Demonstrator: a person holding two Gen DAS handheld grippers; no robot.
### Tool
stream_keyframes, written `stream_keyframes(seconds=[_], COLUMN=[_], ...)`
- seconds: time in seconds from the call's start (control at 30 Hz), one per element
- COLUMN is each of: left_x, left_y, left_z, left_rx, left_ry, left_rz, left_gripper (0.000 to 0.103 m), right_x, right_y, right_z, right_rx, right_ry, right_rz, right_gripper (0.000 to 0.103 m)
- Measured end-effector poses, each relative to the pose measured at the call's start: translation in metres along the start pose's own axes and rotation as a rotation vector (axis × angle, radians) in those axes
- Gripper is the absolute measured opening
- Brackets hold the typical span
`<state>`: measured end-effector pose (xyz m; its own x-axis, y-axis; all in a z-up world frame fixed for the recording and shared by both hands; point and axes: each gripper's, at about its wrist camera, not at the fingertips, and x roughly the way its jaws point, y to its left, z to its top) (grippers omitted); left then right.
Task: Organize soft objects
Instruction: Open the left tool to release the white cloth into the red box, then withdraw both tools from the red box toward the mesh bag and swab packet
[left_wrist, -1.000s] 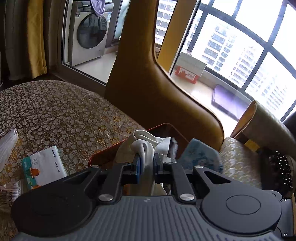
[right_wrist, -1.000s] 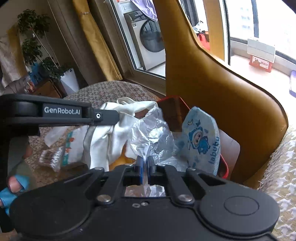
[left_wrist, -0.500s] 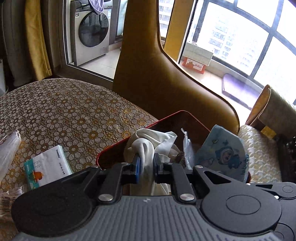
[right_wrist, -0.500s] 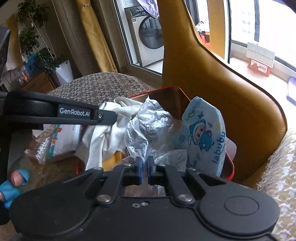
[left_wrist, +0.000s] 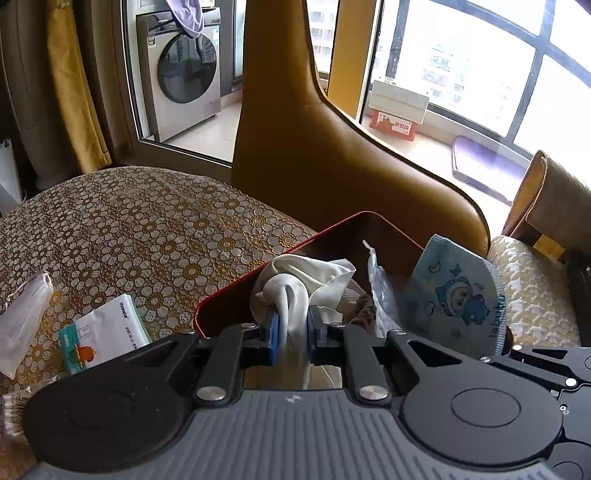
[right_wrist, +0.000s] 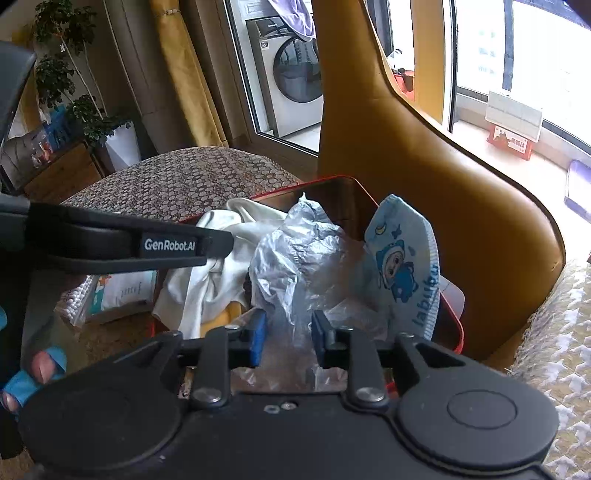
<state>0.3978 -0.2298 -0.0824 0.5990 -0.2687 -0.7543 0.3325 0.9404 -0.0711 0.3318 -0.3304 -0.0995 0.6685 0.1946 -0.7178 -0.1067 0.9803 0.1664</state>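
Here, you are holding both grippers over the red bin (left_wrist: 236, 291), which is sitting at the edge of the round table (left_wrist: 147, 229), just in front of the tall brown chair back (left_wrist: 314, 166). Inside the bin a white cloth (left_wrist: 303, 280) is lying bunched up on the left side, a crumpled clear plastic bag (right_wrist: 295, 266) is resting in the middle, and a blue child's face mask (right_wrist: 402, 266) with a cartoon figure is leaning upright against the right wall; a small patch of something yellow is showing under the cloth, but you cannot tell what it is. Your left gripper (left_wrist: 291, 328) is standing narrow, its blue pads pinching a fold of the white cloth. Your right gripper (right_wrist: 288, 336) has just been opening its jaws; they are now standing apart with the plastic bag lying loose between them, and the pads are not pressing on it. On the table, which is wearing a brown cloth with a flower pattern, a tissue pack (left_wrist: 99, 332) is lying just beside the bin, and a clear wrapper (left_wrist: 22, 317) is lying further to the left. Behind the table, yellow curtains (left_wrist: 74, 92) are hanging beside a glass door, a washing machine (left_wrist: 184, 70) is standing on the balcony, and a potted plant (right_wrist: 70, 85) is standing in the corner of the room.
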Motion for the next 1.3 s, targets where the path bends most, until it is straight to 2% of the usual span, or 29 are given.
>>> stream_keyframes(seconds=[0.27, 0.37, 0.53, 0.67, 0.77, 0.83, 1.03, 1.13, 1.3], left_x=[-0.023, -0.036, -0.063, -0.090, -0.113, -0.126, -0.162, -0.177, -0.202], left_y=[0.001, 0.001, 0.003, 0.004, 0.008, 0.012, 0.029, 0.040, 0.060], left_z=[0.001, 0.000, -0.003, -0.009, -0.015, -0.019, -0.037, -0.046, -0.063], left_rx=[-0.014, -0.016, -0.008, 0.013, 0.027, 0.034, 0.031, 0.019, -0.004], left_ry=[-0.045, -0.069, -0.103, -0.123, -0.143, -0.153, -0.148, -0.156, -0.163], left_rz=[-0.022, -0.025, -0.024, -0.014, -0.008, -0.009, -0.032, -0.037, -0.040], left_gripper=[0.034, 0.063, 0.064, 0.064, 0.071, 0.071, 0.073, 0.080, 0.082], right_x=[-0.015, -0.023, -0.041, -0.058, -0.073, -0.083, -0.108, -0.116, -0.128], right_y=[0.005, 0.007, 0.012, 0.018, 0.026, 0.031, 0.049, 0.059, 0.079], right_z=[0.002, 0.004, 0.004, 0.004, 0.002, 0.001, -0.004, -0.007, -0.014], right_rx=[-0.014, -0.019, -0.029, -0.038, -0.045, -0.045, -0.054, -0.062, -0.086], right_ry=[-0.030, -0.041, -0.064, -0.087, -0.104, -0.115, -0.135, -0.137, -0.149], right_rz=[-0.008, -0.009, -0.008, 0.000, 0.015, 0.027, 0.066, 0.094, 0.128], right_gripper=[0.035, 0.039, 0.042, 0.052, 0.054, 0.056, 0.063, 0.065, 0.072])
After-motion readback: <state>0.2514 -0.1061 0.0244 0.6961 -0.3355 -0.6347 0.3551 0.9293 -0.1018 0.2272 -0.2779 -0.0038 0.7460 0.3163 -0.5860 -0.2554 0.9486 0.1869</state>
